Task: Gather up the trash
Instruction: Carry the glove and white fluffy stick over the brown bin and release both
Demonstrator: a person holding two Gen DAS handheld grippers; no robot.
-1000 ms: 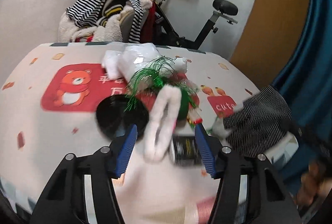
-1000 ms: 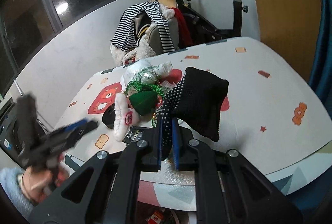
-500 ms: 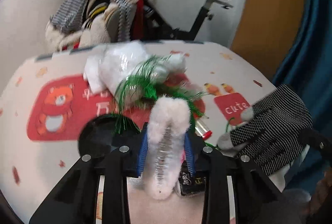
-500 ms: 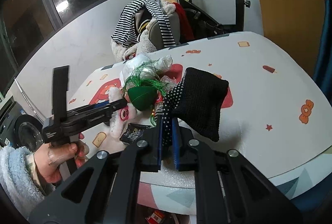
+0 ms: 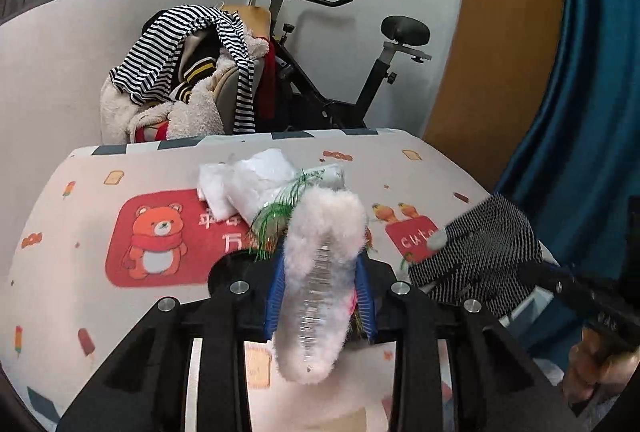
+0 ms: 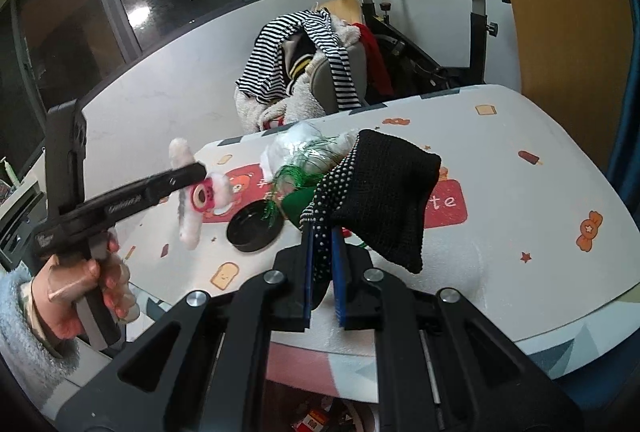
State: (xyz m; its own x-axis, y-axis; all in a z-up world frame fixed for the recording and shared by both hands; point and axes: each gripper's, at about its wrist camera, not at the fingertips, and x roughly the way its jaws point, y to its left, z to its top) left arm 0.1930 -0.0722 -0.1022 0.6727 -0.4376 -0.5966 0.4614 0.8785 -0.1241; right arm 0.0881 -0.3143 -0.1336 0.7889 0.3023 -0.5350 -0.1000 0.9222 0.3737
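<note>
Left gripper is pinching a fluffy white loop-shaped plush thing, held clear above the cartoon-print table. Right gripper clamps a black dotted knit glove. Further back: black round lid, green tinsel, crumpled white plastic.

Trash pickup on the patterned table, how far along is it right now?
Nothing looks binned yet. In hand: the left gripper clamps a fluffy white hair clip, lifted off the table; the right gripper pinches a black dotted knit glove. Left: the black round lid, green tinsel bundle and crumpled clear plastic wrap.
</note>
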